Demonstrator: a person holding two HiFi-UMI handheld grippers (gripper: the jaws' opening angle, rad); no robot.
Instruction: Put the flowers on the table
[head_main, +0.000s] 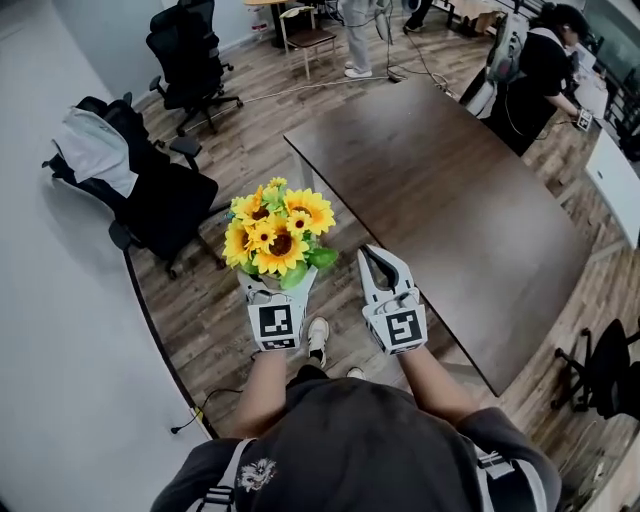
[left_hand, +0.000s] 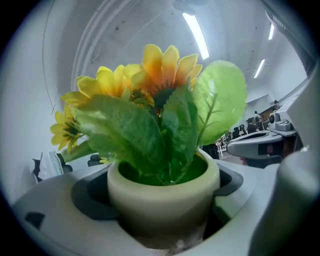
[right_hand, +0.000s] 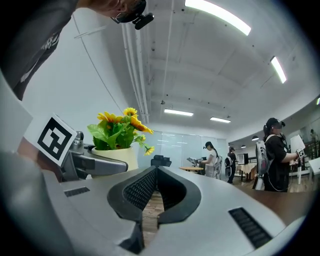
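Observation:
A bunch of yellow sunflowers (head_main: 278, 238) with green leaves stands in a small cream pot (left_hand: 162, 192). My left gripper (head_main: 280, 283) is shut on the pot and holds it upright over the wooden floor, left of the table's near corner. In the left gripper view the pot sits between both jaws and the leaves fill the middle. The dark brown table (head_main: 440, 190) stretches away to the right. My right gripper (head_main: 372, 250) is shut with nothing in it, beside the flowers and close to the table's left edge. The right gripper view shows the potted flowers (right_hand: 120, 131) at its left.
A black office chair with a pale jacket (head_main: 95, 150) stands at the left by the wall, and another chair (head_main: 190, 55) is farther back. A person with a backpack (head_main: 535, 70) stands at the table's far right. One more chair (head_main: 605, 375) is at the right edge.

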